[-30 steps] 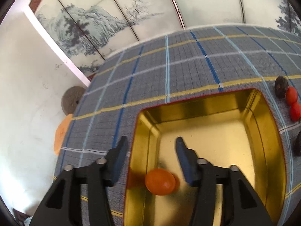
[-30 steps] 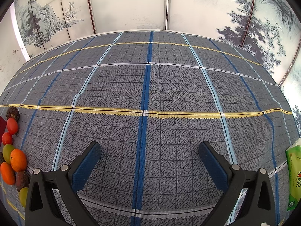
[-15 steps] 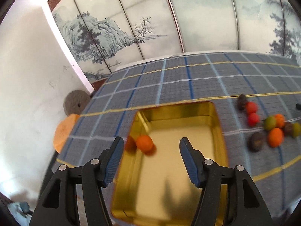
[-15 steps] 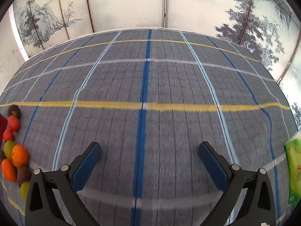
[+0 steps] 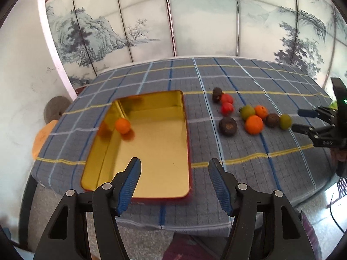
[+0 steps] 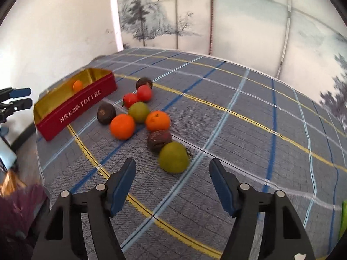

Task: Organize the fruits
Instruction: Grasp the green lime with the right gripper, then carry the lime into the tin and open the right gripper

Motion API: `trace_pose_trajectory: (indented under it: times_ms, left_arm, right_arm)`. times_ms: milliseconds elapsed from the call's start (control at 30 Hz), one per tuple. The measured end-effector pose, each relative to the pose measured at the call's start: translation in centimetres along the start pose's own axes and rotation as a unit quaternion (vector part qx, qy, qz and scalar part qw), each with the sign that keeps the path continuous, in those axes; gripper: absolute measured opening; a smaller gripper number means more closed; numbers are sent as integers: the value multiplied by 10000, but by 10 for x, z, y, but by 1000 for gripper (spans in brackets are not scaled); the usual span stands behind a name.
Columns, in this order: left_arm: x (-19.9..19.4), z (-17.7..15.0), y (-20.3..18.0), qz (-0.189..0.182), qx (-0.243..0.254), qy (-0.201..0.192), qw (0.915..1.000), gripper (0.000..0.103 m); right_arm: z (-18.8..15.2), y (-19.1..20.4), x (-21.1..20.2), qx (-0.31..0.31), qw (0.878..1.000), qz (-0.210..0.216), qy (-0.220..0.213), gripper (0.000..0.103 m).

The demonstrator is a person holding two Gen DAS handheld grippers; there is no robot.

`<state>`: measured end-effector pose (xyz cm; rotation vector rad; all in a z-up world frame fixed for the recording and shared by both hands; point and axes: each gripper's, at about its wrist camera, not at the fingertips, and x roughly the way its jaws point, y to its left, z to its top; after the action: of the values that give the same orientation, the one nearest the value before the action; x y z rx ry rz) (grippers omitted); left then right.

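**One orange in the tin, the right tongs turn to the pile**

A small round orange fruit lies loose against the left wall of the open gold-lined rectangular tin with red outer sides, and the left tongs now hang back over the near edge of the plaid-clothed surface, well clear of it. A second ago those tongs stood low inside the tin with the orange right between their blue pads; since then they have opened a little further, and they are now about half spread with nothing between them. The drop, in short, looks done.

The right tongs have changed more. A second ago they faced bare cloth at full spread, the fruit only at the left margin of their view; now they point at the cluster, and their jaws have just been closing to roughly half width, with nothing in them. Nearest, just ahead of the pads, sits a green round fruit, touching a dark brown wrinkled fruit behind it (the left wrist view shows the right tongs approaching from that end of the row). Two oranges, another green fruit, two red ones and two more dark ones remain outside the tin, so the sorting is barely begun, and the green fruit looks the likely next pick.
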<state>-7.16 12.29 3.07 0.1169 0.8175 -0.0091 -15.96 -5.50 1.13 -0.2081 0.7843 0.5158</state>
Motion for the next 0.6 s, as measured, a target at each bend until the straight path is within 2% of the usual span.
trace_pose_trajectory:
  times_ms: [133,200,233,300,333,467,600]
  left_arm:
    - [1,0,1,-79,-59,84,9999,65]
    - [0,-1,2,-100,-70,91,9999,66]
    - [0,-2,2,-111,-70,102,9999,65]
    - [1,-3,3,-122,-64,126,9998,66]
    - [0,-3,5,-123,-68,111,9998,65]
    - [-2,-5,11,-38,-160,31,9999,66]
    - [-15,-20,37,53,-590,-202,9980,65]
  right_arm:
    - [5,5,16,-103,9998,75,142,67]
    - [7,6,27,-202,9994,53,283,59]
    - [8,6,30,-206,9991,98,351,50]
    - [7,6,41,-261,9983,50,519,42]
    - [7,5,44,-256,9979,16,603,34]
    - [4,3,26,22,9992,13,392,33]
    - [5,17,-6,160,9996,219,36,33]
